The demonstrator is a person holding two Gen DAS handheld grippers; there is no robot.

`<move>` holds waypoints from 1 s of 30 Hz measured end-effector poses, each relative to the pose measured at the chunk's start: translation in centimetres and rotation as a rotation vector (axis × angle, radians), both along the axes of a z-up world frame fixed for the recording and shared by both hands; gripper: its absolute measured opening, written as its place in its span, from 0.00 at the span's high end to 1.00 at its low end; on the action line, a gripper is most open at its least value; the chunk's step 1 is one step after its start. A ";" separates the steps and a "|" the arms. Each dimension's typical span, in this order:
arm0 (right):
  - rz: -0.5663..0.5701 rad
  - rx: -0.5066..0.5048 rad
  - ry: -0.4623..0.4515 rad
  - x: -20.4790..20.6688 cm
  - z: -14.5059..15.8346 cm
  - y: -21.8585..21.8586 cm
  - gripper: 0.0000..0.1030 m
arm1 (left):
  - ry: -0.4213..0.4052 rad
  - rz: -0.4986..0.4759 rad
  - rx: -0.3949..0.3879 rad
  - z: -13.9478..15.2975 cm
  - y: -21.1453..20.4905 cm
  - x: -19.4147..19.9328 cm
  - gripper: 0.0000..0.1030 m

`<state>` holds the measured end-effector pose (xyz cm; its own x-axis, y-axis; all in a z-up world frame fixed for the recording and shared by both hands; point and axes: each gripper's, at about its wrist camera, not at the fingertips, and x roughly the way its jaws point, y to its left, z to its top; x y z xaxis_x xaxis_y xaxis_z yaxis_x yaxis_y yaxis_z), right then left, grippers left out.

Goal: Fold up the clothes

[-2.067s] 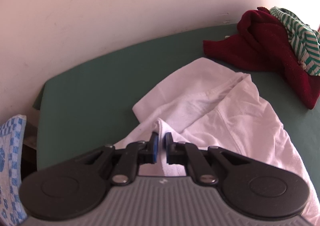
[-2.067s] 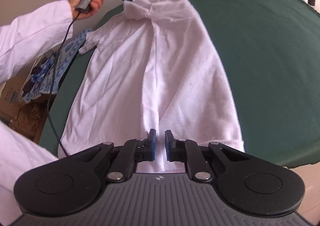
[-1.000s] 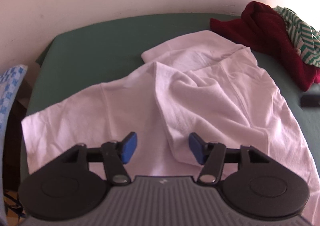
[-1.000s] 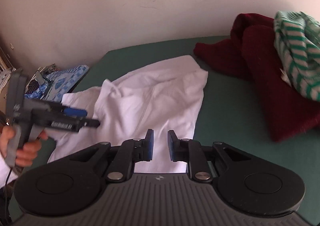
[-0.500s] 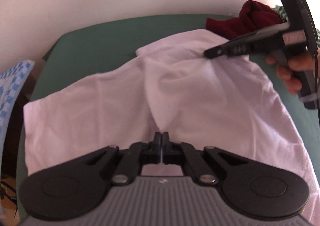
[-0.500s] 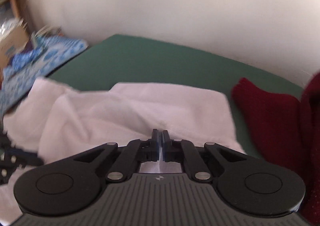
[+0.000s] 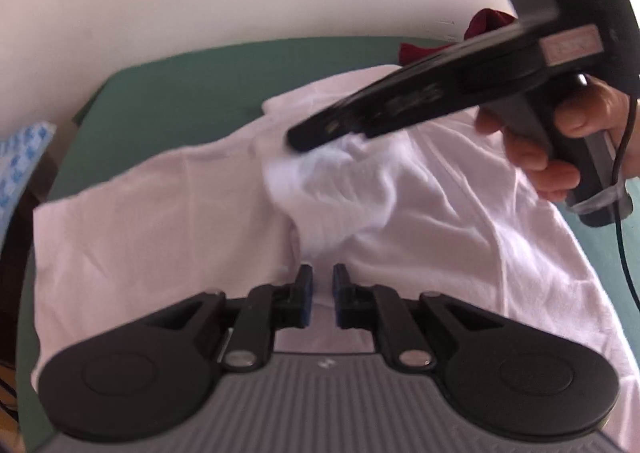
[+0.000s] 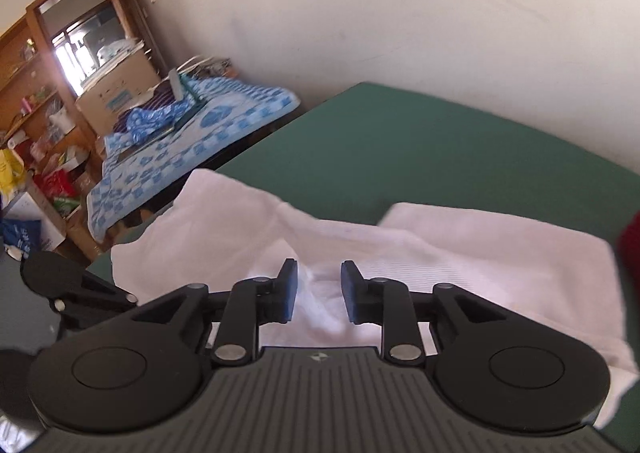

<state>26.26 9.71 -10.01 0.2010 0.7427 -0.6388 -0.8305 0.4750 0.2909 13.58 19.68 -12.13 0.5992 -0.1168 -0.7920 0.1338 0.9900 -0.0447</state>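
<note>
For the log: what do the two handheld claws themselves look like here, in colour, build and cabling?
Both are matte black plastic. The left claw and right claw each have blue pads on the fingers, silver pivot screws, round side discs and a ribbed grey base with a small logo. The left view shows the right unit's pistol grip, a pale label and a thin black cable.

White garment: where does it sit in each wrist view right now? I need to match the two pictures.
Left wrist view: the white garment fills the centre, beyond the left gripper, and runs under the right gripper crossing from the upper right.
Right wrist view: it spans the lower middle, behind the right gripper.
Shared landmark: the green table, and the blue checked cloth off its edge.
</note>
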 end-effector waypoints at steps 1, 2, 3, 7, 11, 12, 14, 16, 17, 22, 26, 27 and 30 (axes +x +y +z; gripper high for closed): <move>0.026 -0.016 -0.004 -0.4 -0.3 0.6 0.76 | -0.001 -0.002 0.006 0.0 -0.2 0.0 1.00; 0.049 -0.037 -0.019 -0.8 -0.4 1.1 0.88 | 0.001 0.008 -0.002 0.1 -0.1 -0.2 1.00; 0.067 -0.065 -0.050 -1.3 -0.4 1.5 0.95 | 0.003 0.017 -0.010 0.2 0.0 -0.3 1.00; 0.026 -0.011 -0.077 -0.9 0.7 1.3 0.96 | 0.019 0.030 -0.037 0.2 -0.1 -1.6 1.00; -0.031 0.019 -0.014 1.0 0.0 2.0 0.93 | 0.036 0.037 -0.062 0.1 -0.4 -2.9 1.00; -0.035 -0.008 0.002 1.2 -0.6 2.5 0.89 | 0.040 0.038 -0.069 0.1 -0.5 -3.2 1.00; -0.053 -0.026 -0.001 0.8 -1.2 2.5 0.89 | 0.049 0.042 -0.081 0.1 -0.6 -3.9 1.00; -0.086 0.050 0.014 0.3 -0.2 0.8 0.88 | 0.050 0.050 -0.092 0.1 -0.6 -4.3 1.00; -0.101 0.101 0.031 0.0 0.5 -0.5 0.88 | 0.048 0.056 -0.097 0.2 -0.7 -4.4 1.00; -0.134 0.011 0.048 -0.7 0.2 -3.1 0.87 | 0.038 0.083 -0.121 0.5 -0.7 -5.0 1.00; -0.187 0.008 0.098 -0.1 -0.8 -3.7 0.92 | 0.051 0.074 -0.094 0.5 -1.9 -5.9 1.00; -0.195 0.039 0.104 -0.3 -0.1 -4.4 0.91 | 0.037 0.067 -0.073 0.9 -2.0 -6.5 1.00; -0.217 0.068 0.052 -2.2 1.7 -7.5 0.90 | 0.014 0.062 -0.025 1.6 -2.1 -8.3 1.00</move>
<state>24.07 2.22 -8.33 0.3289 0.7274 -0.6022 -0.6942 0.6185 0.3680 5.25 17.56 -10.50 0.5946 -0.0994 -0.7979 0.0714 0.9949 -0.0707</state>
